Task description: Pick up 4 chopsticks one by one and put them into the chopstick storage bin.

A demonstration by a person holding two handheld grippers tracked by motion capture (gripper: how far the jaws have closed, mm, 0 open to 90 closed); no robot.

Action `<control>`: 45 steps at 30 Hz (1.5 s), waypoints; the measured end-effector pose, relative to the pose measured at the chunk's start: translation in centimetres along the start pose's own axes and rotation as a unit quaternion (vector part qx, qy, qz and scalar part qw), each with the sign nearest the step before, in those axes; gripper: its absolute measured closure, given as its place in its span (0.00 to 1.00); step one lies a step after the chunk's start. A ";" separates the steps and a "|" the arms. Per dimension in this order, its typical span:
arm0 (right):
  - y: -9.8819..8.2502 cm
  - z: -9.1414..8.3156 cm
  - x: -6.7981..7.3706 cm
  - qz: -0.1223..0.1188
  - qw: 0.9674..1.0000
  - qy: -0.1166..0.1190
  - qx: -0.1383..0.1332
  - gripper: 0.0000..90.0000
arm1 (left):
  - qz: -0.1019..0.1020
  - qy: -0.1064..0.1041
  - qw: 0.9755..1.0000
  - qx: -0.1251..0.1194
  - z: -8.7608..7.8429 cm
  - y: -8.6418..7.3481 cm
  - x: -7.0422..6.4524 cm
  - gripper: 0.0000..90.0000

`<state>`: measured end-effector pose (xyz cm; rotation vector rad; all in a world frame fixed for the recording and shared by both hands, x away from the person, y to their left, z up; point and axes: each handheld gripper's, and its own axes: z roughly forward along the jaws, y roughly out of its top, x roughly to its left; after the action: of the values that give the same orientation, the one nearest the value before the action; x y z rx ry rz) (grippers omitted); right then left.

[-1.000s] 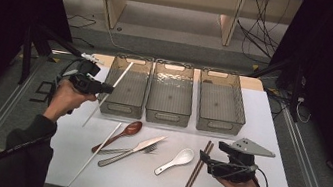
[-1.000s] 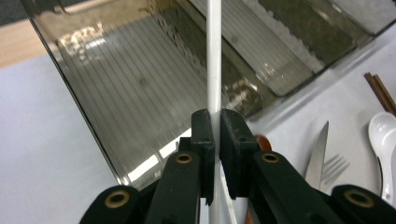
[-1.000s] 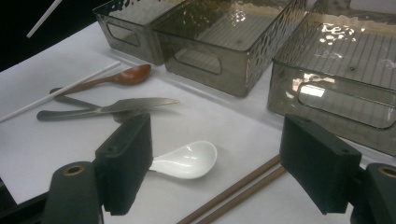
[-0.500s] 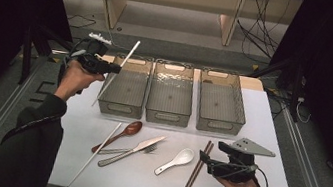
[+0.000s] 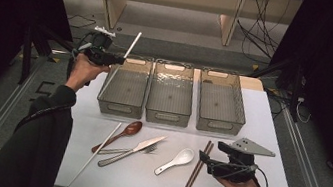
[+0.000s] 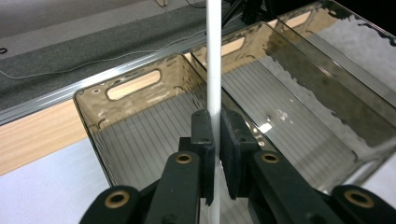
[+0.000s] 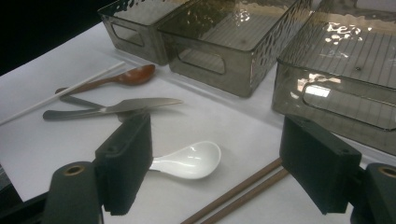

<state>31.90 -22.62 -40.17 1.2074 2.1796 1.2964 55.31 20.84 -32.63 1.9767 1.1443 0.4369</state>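
My left gripper is shut on a white chopstick, held slanting in the air over the far left corner of the left bin. In the left gripper view the chopstick runs upright between the closed pads of the left gripper, with the left bin below. My right gripper rests low at the table's front right, open and holding nothing. In the right gripper view the right gripper frames a white spoon and a brown chopstick pair on the table.
Three empty smoky bins stand in a row; the middle bin and right bin lie beyond the cutlery. On the white mat lie a second white chopstick, brown spoon, knife, fork, white spoon and brown chopsticks.
My left hand has carried the white chopstick farther from the person and a little right, toward the far corner of the left bin. The right gripper has stayed put.
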 end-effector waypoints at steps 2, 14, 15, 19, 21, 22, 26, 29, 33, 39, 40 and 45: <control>0.0 0.0 0.0 -0.001 1.000 0.001 -0.001 0.29 | -0.003 0.001 1.000 -0.005 0.3 0.0 0.2 0.93; 0.0 0.0 0.0 0.000 1.000 0.002 0.000 0.29 | -0.008 0.014 1.000 -0.018 1.6 -0.6 0.9 0.93; 0.0 0.0 0.0 0.001 1.000 0.002 0.000 0.29 | -0.007 0.016 1.000 -0.017 1.7 -0.6 0.9 0.93; 0.0 0.0 -0.1 0.002 1.000 0.003 0.000 0.29 | -0.009 0.020 1.000 -0.018 2.1 -0.7 0.9 0.93; 0.0 0.0 -0.1 0.002 1.000 0.003 -0.001 0.29 | -0.011 0.021 1.000 -0.018 2.3 -0.8 0.9 0.93; 0.0 0.0 -0.1 0.002 1.000 0.003 -0.001 0.29 | -0.010 0.019 1.000 -0.017 2.3 -0.9 0.9 0.93; 0.0 0.0 -0.1 0.002 1.000 0.004 -0.001 0.29 | -0.009 0.020 1.000 -0.017 2.8 -1.5 0.9 0.93; 0.0 0.0 0.0 0.002 1.000 0.004 -0.001 0.29 | -0.013 0.022 1.000 -0.015 3.1 -2.0 1.0 0.93; 0.0 0.0 0.0 0.002 1.000 0.004 0.000 0.29 | -0.013 0.025 0.999 -0.015 3.4 -2.4 1.1 0.93; 0.0 0.0 -0.1 0.003 1.000 0.004 -0.001 0.29 | -0.013 0.025 1.000 -0.007 3.8 -3.0 1.2 0.93; 0.0 0.0 0.0 0.003 1.000 0.004 -0.001 0.29 | -0.014 0.026 1.000 -0.007 3.9 -3.1 1.2 0.93; 0.0 0.0 0.0 0.003 1.000 0.004 -0.001 0.29 | -0.016 0.024 1.000 -0.005 4.2 -3.4 1.1 0.93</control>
<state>31.93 -22.65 -40.22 1.2110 2.1807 1.3081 56.59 20.78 -38.01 1.9461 1.2011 0.4740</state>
